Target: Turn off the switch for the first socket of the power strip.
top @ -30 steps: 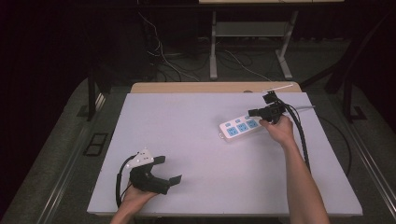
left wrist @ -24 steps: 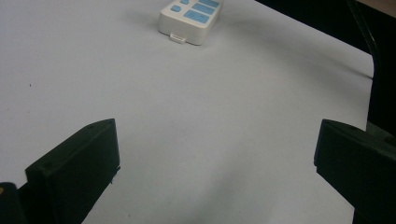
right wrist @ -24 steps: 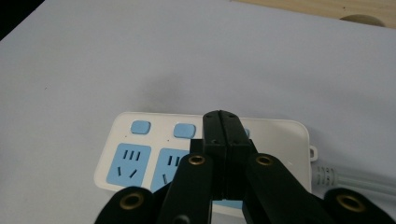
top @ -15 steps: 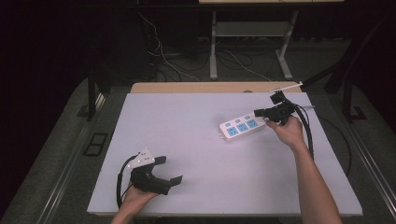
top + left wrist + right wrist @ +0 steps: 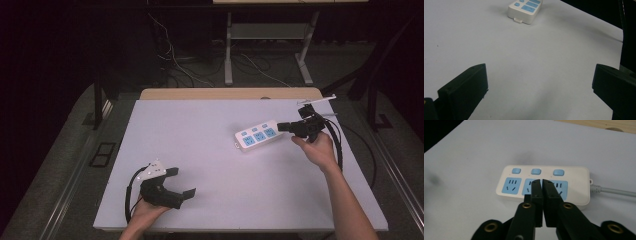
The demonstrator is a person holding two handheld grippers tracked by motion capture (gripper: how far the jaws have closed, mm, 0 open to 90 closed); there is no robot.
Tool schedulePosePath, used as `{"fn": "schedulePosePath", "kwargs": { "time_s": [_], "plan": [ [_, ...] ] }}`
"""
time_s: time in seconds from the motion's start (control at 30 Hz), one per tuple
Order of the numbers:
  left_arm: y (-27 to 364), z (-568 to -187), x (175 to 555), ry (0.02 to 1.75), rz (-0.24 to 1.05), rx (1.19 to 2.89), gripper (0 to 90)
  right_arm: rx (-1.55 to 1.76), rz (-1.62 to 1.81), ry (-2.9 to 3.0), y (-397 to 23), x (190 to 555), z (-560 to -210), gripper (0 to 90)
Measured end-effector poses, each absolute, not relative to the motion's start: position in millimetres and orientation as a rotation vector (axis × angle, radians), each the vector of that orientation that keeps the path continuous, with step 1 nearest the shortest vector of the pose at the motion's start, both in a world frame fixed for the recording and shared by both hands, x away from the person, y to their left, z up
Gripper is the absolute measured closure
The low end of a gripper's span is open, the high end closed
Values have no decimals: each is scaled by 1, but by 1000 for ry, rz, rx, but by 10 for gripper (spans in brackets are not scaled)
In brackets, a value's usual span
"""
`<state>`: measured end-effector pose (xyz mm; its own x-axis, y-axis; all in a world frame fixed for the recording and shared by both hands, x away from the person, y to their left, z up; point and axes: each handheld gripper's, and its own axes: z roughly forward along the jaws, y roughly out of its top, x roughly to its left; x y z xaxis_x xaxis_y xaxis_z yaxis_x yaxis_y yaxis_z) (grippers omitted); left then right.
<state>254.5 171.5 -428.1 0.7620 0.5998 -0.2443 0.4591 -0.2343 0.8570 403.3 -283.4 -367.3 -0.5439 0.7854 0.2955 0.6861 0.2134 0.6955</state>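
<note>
A white power strip (image 5: pixel 257 135) with blue sockets and three blue switches lies flat on the white table (image 5: pixel 210 130), right of centre. My right gripper (image 5: pixel 281 126) hovers just off the strip's right end and points at it. In the right gripper view the strip (image 5: pixel 511 183) lies under the fingertips (image 5: pixel 541 182). The jaws have just been opening to a thin slit, with nothing between them. My left gripper (image 5: pixel 181 182) rests at the near left, jaws wide apart and empty. In the left gripper view (image 5: pixel 539 92) it faces the strip (image 5: pixel 525 8) across bare table.
The strip's grey cord (image 5: pixel 614 191) runs off toward the table's right side. A wooden board (image 5: pixel 230 93) borders the far edge. Cables and metal table legs (image 5: pixel 228 50) stand on the dark floor behind. The right gripper's black cable (image 5: pixel 340 145) loops beside the right hand.
My right gripper has drawn back to the right and a little up, from over the strip's end to just beyond it. The strip and the left gripper have stayed put.
</note>
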Motion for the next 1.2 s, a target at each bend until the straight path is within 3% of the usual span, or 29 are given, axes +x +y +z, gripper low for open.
{"fn": "schedulePosePath", "kwargs": {
  "time_s": [0.27,0.3,0.33,0.43,0.53,1.2],
  "plan": [
    [171,-428,255,814,165,1876,0,1462,1280,2294,-285,386,-368,466],
    [171,-428,254,816,164,1876,0,1470,1290,2295,-285,381,-368,321],
    [171,-428,255,816,164,1876,0,1470,1290,2295,-285,381,-368,321],
    [170,-429,254,815,162,1876,0,1467,1323,2303,-285,373,-368,105],
    [170,-429,254,817,160,1876,0,1460,1366,2302,-285,363,-370,7],
    [170,-429,254,819,156,1879,0,1376,1460,2338,-293,309,-386,1]
  ]
}}
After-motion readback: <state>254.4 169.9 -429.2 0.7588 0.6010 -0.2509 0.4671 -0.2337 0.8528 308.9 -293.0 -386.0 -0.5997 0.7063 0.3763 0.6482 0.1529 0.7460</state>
